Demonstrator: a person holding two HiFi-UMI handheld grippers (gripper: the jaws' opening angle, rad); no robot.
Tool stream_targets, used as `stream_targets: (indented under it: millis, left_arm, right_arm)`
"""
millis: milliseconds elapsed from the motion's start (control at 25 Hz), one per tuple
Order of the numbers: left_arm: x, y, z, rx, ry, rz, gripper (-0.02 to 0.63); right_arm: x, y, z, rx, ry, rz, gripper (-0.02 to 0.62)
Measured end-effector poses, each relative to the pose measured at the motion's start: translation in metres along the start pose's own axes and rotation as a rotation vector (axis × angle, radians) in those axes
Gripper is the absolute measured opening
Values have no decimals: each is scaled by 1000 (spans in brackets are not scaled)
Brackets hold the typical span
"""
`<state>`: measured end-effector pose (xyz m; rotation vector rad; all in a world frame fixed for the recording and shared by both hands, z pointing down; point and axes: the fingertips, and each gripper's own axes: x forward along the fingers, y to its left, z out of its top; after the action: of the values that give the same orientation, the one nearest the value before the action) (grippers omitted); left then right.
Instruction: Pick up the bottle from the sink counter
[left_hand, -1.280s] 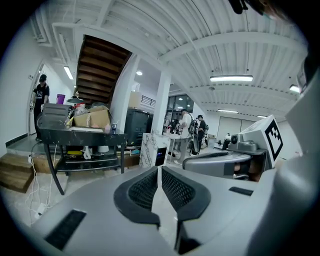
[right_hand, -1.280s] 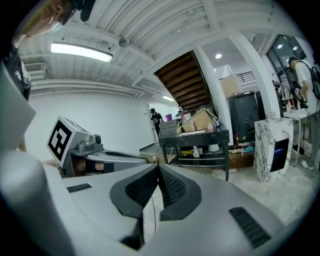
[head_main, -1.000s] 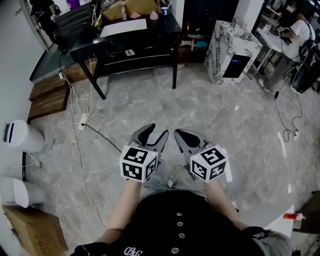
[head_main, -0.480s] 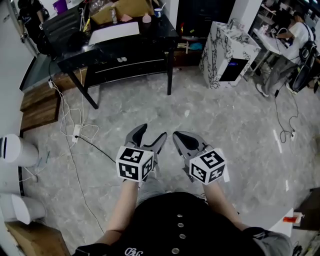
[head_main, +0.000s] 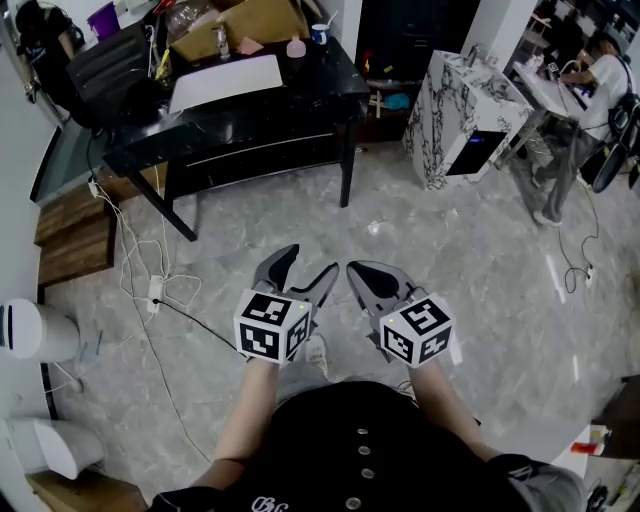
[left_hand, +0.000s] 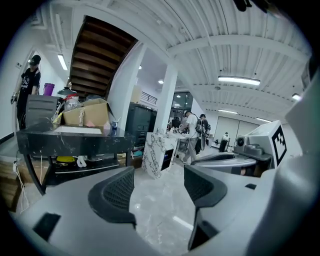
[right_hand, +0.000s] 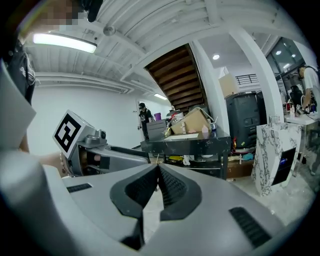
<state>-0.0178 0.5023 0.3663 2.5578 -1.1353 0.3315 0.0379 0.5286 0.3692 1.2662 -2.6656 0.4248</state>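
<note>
Both grippers are out front, side by side above the grey floor. The left gripper has just been opening its jaws, and they stand wide with only floor showing between them. The right gripper has its jaws pressed together, gripping nothing. The marble sink counter stands well ahead to the right, far from both grippers. Any bottle on it is too small to pick out.
</note>
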Motion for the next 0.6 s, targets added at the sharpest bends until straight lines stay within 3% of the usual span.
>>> stream_targets:
  millis: [600]
  left_arm:
    - [47, 86, 28, 1, 32, -40, 309]
  right_arm:
    - [94, -43, 33, 14, 16, -57, 6]
